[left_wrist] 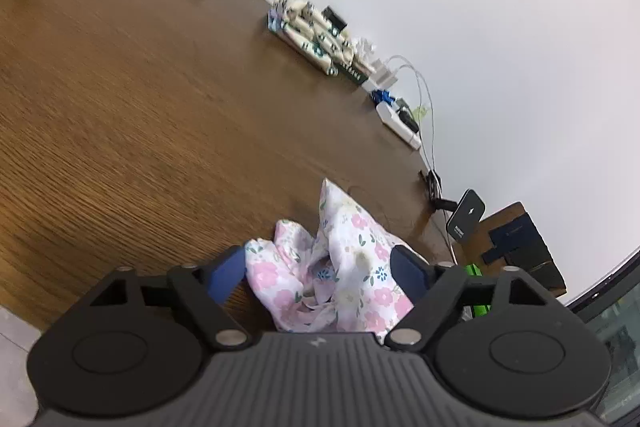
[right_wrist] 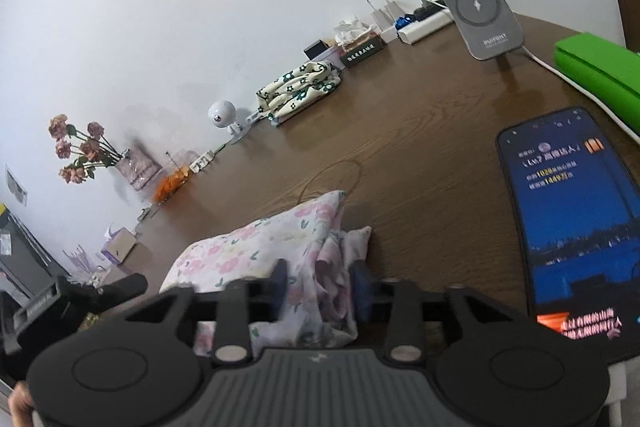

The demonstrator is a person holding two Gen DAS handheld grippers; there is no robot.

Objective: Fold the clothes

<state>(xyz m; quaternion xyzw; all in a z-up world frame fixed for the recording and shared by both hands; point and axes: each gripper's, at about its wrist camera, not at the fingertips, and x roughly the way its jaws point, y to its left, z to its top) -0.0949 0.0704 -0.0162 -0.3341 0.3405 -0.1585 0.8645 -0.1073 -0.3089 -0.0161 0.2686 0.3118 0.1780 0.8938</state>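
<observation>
A brown wooden surface [left_wrist: 120,107] runs along a white wall. At lower centre of both views, a crumpled floral garment [left_wrist: 340,267] lies bunched between the parted jaws of the left hand-held gripper [left_wrist: 320,271] and the right hand-held gripper [right_wrist: 320,283]; neither clamps it. This looks like a release between folds; next, each needs a fresh edge to pinch.

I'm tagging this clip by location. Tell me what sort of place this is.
Probably a home room, at a wooden table against a plain wall. Signs: a vase of flowers, a folded floral garment stacked by the wall, and a phone beside a charging stand.
</observation>
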